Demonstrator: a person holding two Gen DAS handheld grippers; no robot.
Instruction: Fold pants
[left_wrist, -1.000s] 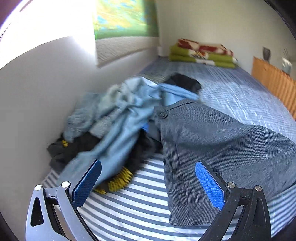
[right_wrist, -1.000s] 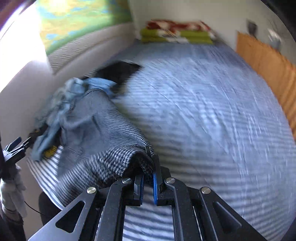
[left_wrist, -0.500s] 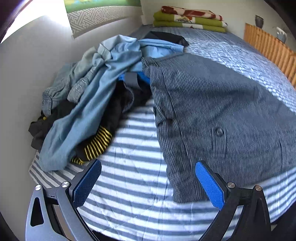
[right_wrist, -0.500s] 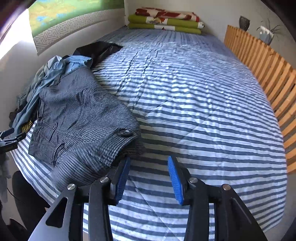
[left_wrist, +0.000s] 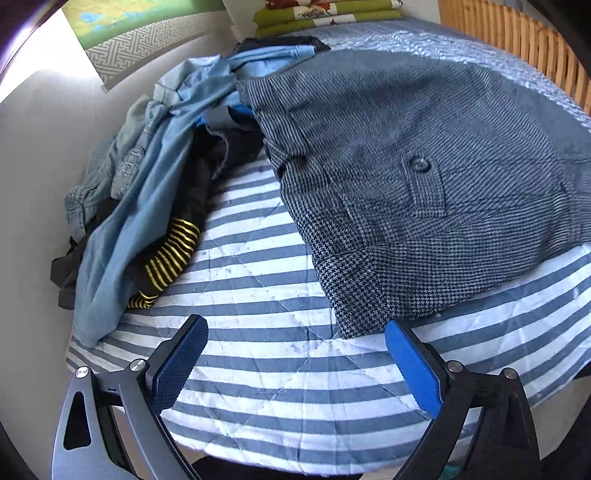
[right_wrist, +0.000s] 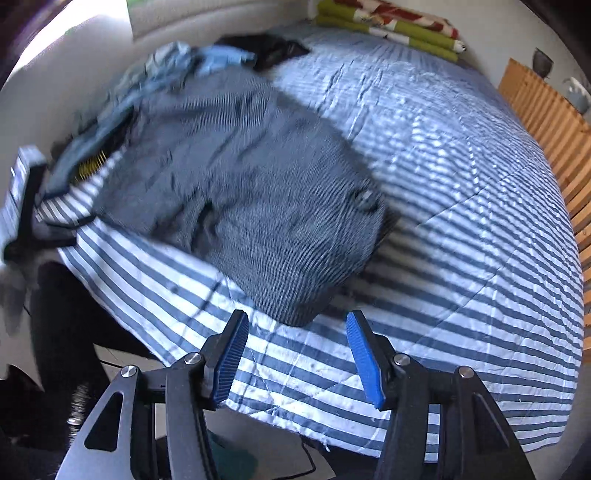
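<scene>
The grey houndstooth woven trousers (left_wrist: 424, 177) are lying bunched on the blue-and-white striped quilted bed (left_wrist: 258, 369). Your left gripper (left_wrist: 295, 362) and right gripper (right_wrist: 293, 354) are hovering, jaws spread and empty. Thick, limp cloth is probably sagging; consider pinching the near hem corners.

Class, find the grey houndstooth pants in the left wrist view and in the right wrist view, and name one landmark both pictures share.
Left wrist view: the grey houndstooth pants fill the upper right, on the striped bedspread.
Right wrist view: the pants lie centre-left, blurred, their near end just ahead of the open fingers.
Shared landmark: the folded green blanket at the bed's far end.
</scene>
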